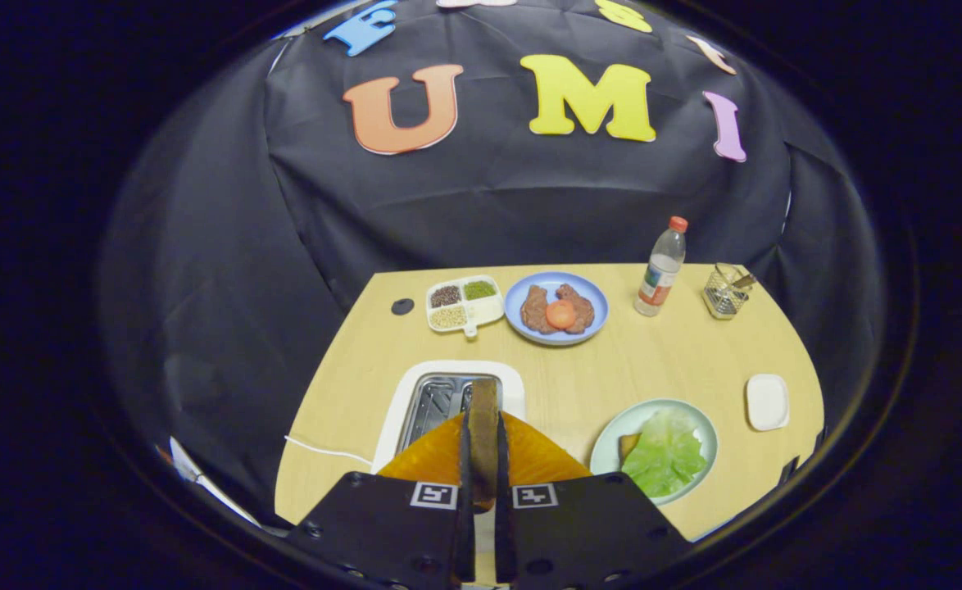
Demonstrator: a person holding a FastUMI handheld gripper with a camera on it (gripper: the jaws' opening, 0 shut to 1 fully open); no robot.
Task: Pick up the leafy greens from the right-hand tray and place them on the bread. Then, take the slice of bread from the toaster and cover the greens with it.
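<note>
Above the white toaster (456,401) near the bench's front edge, the tongs (483,459) pinch the brown bread slice (483,426); carry it level to the pale green plate's (612,442) leafy greens (665,455), apparently already on bread.

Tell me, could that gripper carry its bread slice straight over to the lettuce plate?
Probably yes. The gripper is shut on the bread slice above the toaster, and the plate with lettuce sits close beside it, with bare table between and nothing standing in the way.
</note>
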